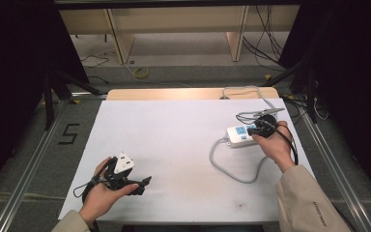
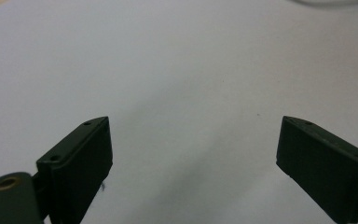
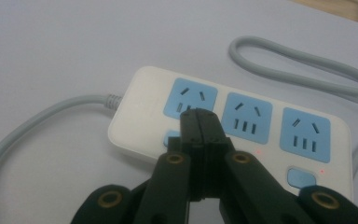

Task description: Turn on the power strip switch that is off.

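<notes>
White plastic and pale-blue sockets mark the power strip [image 3: 228, 135], which is lying on the white surface [image 1: 174, 145] toward its right side, with its grey cord [image 1: 232, 171] looping off the near end and curling back along the surface. The right gripper [image 3: 200, 116] is hovering with its jaws pressed fully together, nothing between them, and their joined tips are pointing down at the strip's first socket, just above the small blue switch [image 3: 171, 137] beside it (a second switch [image 3: 302, 177] is sitting further along, with tiny red lights glowing near both). Whether the tips are actually touching the casing I cannot tell; they are at least right over it.

The left gripper [image 1: 142, 183] is resting low on the near left part of the surface, well apart from the strip, its jaws standing wide open over bare white surface with nothing in them.

Judging by this, the work is sitting at an early or middle stage: the closed jaws are lining up as a poking tool over a switch, the sockets are all empty, and no plug is lying anywhere in view. Pressing that switch is apparently what remains, and the left hand is contributing nothing yet.
</notes>
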The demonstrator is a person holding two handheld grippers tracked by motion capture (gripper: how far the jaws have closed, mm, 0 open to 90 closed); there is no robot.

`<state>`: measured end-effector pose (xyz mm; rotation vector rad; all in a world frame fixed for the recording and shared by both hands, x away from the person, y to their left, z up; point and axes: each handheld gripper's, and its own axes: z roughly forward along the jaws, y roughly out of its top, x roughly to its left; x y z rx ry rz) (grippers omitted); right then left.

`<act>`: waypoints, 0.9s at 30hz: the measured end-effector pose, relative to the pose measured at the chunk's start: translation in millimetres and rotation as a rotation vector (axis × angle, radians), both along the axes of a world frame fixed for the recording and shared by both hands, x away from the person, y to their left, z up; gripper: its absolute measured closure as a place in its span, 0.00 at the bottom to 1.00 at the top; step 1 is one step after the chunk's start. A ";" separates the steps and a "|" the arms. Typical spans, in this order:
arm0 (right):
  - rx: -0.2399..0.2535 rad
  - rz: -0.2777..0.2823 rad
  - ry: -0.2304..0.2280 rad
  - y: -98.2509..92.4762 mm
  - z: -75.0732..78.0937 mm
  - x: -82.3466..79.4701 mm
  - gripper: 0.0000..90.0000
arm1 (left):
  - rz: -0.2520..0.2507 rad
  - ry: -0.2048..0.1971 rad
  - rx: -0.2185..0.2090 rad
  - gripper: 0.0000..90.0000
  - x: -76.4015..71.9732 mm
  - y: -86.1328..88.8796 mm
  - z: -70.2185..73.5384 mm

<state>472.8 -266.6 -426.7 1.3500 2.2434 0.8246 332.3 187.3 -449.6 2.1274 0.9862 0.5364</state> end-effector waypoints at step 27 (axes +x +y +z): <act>-0.031 0.026 0.072 13.4 -7.4 12.1 1.00 | -0.001 0.001 -0.002 0.11 0.0 0.1 0.0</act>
